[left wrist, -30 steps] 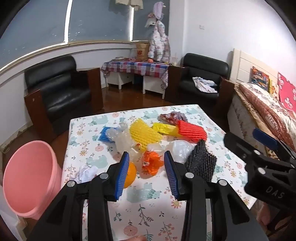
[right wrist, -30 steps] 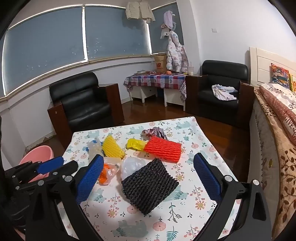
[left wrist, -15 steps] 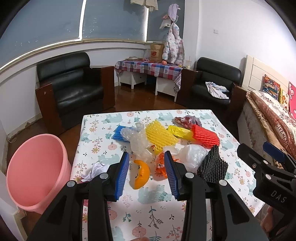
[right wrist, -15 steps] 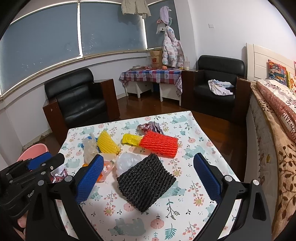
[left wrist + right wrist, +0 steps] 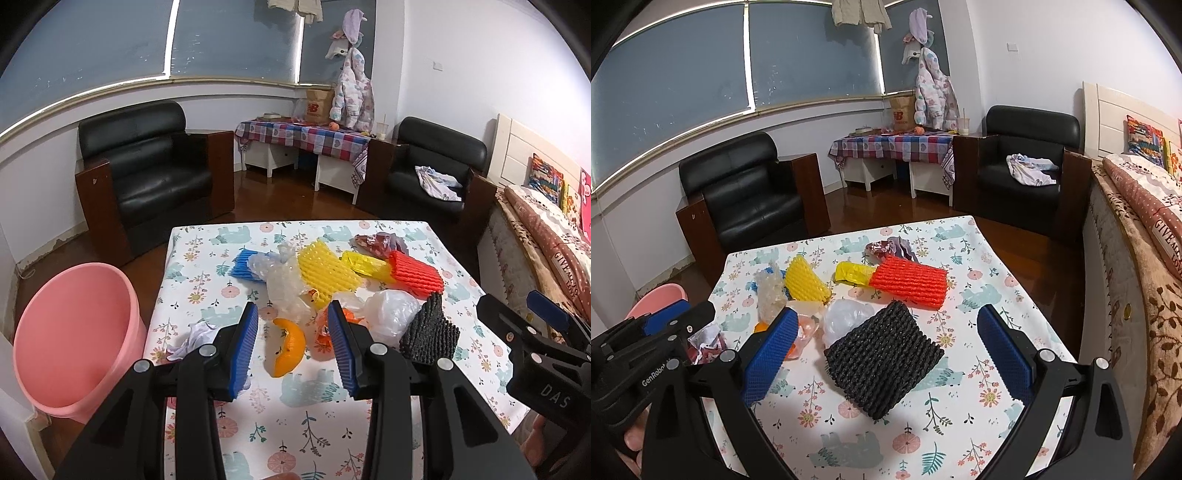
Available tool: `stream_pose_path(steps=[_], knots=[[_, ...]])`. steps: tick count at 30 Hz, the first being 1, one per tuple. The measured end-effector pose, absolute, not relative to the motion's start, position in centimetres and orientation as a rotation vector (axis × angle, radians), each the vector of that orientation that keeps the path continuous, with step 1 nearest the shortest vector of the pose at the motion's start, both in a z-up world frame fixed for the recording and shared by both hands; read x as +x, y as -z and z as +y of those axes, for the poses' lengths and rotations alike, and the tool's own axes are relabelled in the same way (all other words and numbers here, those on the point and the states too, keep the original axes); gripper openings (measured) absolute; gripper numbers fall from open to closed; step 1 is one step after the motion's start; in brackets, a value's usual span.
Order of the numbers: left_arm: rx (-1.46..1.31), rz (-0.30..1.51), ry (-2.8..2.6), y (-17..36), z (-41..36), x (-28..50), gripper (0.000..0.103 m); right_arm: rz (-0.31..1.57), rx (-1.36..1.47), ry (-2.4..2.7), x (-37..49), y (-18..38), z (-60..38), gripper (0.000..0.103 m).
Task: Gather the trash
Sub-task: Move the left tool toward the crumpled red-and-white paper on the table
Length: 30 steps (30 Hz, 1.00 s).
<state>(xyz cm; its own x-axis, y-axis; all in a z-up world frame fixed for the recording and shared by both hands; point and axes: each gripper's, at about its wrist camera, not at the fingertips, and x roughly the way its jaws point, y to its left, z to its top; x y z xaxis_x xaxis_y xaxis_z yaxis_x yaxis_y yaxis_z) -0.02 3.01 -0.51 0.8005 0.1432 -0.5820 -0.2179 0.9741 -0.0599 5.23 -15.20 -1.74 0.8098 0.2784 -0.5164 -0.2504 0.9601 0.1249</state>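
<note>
Both tools hover spread and empty over the counter's (image 5: 303,424) near edge, left tool (image 5: 291,343) before an orange wrapper (image 5: 287,347), right tool (image 5: 886,354) before black foam netting (image 5: 882,360), trash piled beyond, pink bin (image 5: 70,332) beside.

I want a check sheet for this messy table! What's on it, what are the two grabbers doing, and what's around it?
Surface: table with a white cloth printed with flowers and bears.
Job's things: black foam net, red foam net, yellow foam net, blue foam net, yellow bag, white plastic bag, clear wrap, orange peel, crumpled paper; all lying on the table.
Bin: pink bucket on the floor beside the table; its inside looks bare.
Clutter: nothing seen beyond the trash.
Grippers: left gripper open, holding nothing; right gripper open wide, holding nothing.
Cables: nothing seen.
Surroundings: two black armchairs, bed.
</note>
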Motion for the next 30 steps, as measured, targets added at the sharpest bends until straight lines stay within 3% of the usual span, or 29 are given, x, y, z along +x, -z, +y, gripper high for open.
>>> stream_pose_path(steps=[30], knots=[[-0.129,0.61,-0.202,0.31,3.37,-0.17,0.039,0.561,0.058,-0.285,5.14,1.66,-15.28,0.098]])
